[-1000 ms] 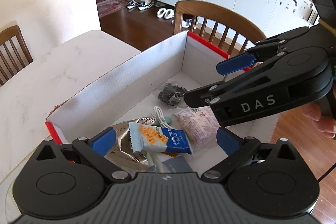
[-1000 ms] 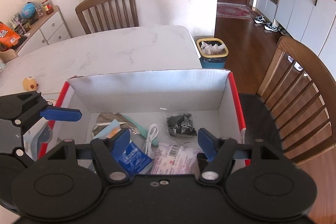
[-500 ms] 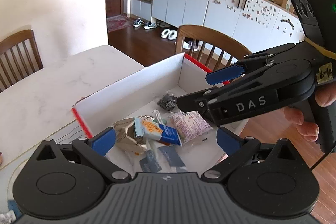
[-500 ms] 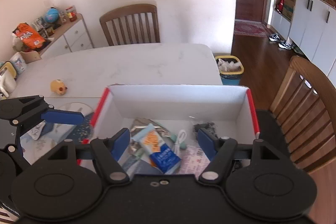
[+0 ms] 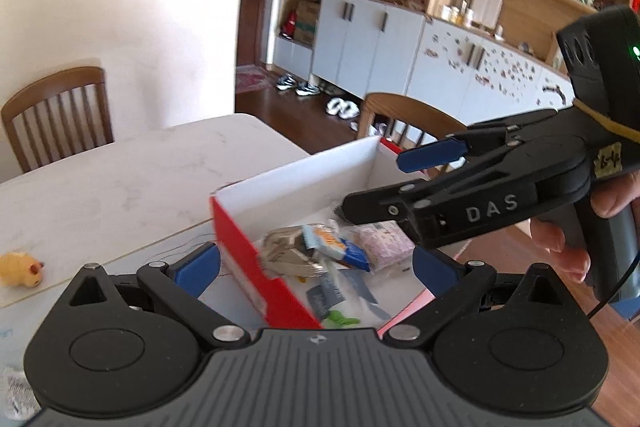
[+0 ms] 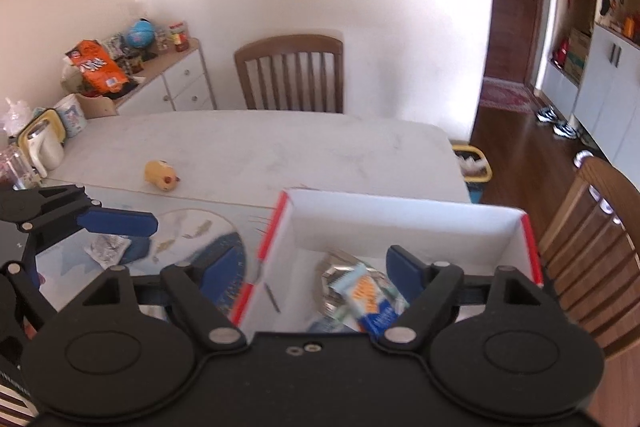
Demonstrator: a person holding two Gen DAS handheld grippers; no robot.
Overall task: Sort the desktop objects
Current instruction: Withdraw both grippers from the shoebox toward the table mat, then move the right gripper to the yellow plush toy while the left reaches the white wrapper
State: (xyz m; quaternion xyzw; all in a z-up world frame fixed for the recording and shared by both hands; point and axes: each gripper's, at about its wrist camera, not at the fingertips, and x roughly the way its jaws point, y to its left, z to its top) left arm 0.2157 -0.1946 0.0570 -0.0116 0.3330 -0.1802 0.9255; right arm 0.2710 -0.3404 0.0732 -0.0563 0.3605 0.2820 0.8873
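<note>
Nothing is held: the right gripper fingers are opening and the left gripper fingers are spread. Several packets are gathered in the box; a crumpled wrapper and yellow toy are left on the worktop.

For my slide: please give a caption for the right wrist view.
Open right gripper above red-edged box holding snack packets.

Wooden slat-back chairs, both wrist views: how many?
2. One wooden slat-back chair stands at the far side of the white marble table, against the wall. A second wooden chair is beside the red-edged white cardboard box. Others may be out of frame.
</note>
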